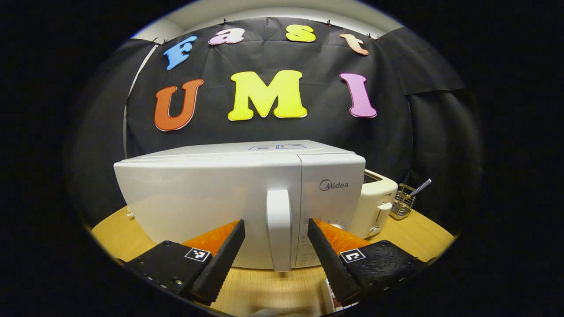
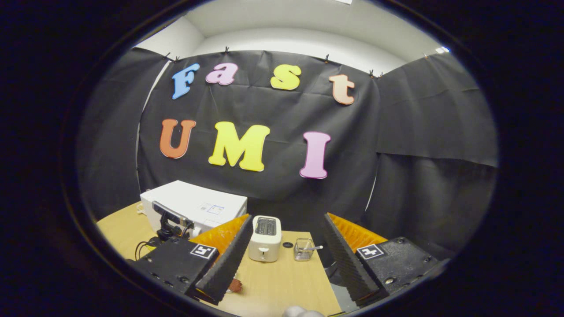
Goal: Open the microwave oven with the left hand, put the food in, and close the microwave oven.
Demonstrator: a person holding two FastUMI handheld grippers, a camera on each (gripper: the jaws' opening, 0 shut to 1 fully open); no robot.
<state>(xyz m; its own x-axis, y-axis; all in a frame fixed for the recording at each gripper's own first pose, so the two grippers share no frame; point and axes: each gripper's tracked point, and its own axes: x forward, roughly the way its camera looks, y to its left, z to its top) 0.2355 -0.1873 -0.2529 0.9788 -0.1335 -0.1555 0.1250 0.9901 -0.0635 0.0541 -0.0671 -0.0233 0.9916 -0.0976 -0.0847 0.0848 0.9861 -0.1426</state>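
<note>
A: How is the left gripper (image 1: 275, 233) set?

B: Its jaws are spread wide, one finger on each side of the microwave oven's (image 1: 240, 200) upright door handle (image 1: 279, 229); nothing is gripped. Whether a finger touches the handle cannot be told. The door is seen shut.

A: And the oven itself?

B: It is placed on the wooden table (image 1: 264, 290), with a cream toaster (image 1: 374, 202) just beside it and a wire basket (image 1: 403, 204) holding a striped straw further along.

A: What is shown in the right gripper view?

B: The right gripper (image 2: 288, 246) is held released above the table (image 2: 282, 281), nothing between its fingers. The microwave oven (image 2: 194, 209) is seen well off to its left, the toaster (image 2: 264, 237) and the basket (image 2: 303, 248) ahead.

A: The food?

B: A small reddish-brown piece (image 2: 235, 286) is partly seen on the table beside the right gripper's left finger; what it is cannot be told
</note>
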